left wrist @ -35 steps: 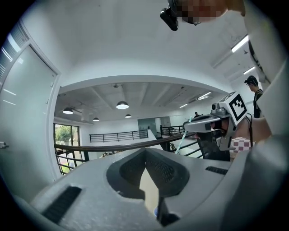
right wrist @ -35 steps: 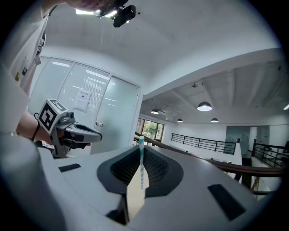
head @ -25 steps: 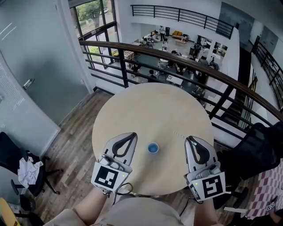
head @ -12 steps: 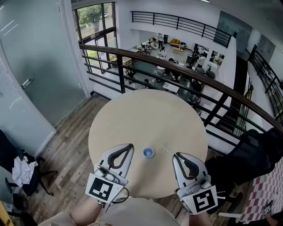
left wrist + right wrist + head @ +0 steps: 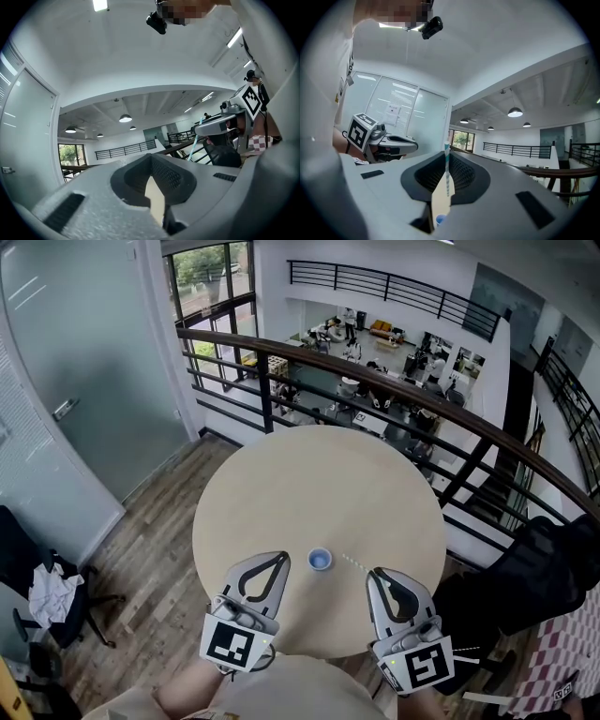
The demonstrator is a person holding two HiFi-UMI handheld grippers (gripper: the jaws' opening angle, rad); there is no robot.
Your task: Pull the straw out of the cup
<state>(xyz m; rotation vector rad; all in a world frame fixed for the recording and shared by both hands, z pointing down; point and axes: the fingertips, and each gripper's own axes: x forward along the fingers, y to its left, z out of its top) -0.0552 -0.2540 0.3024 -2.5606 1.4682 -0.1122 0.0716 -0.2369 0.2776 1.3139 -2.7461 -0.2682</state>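
Two grippers sit at the near edge of a round, pale wooden tabletop (image 5: 309, 474), one on each side of a small blue cup (image 5: 320, 559) that stands upright between them.

The right gripper (image 5: 374, 574) has its fingers drawn narrow and pinched on a striped white and teal straw (image 5: 354, 562). In the head view the straw runs out from the fingertips toward the cup. Its free end stops just to the right of the cup's rim, with a sliver of tabletop showing between, so the straw is out of the cup.

In the right gripper view the straw (image 5: 447, 168) lies along the slit between the two fingers (image 5: 468, 176). It pokes out past their tips, and its other end sits inside the hollow behind them. The cup (image 5: 439, 219) shows low in the gap beneath, apart from the straw. The left gripper (image 5: 416, 144) is off to that view's left.

The left gripper (image 5: 282, 557) has its fingertips together and nothing between them. In the left gripper view only a wedge of tabletop shows through the hollow behind its fingers (image 5: 176, 176). From there the right gripper (image 5: 199, 132) is seen at the right, with the straw (image 5: 196, 138) slanting down out of its tips.
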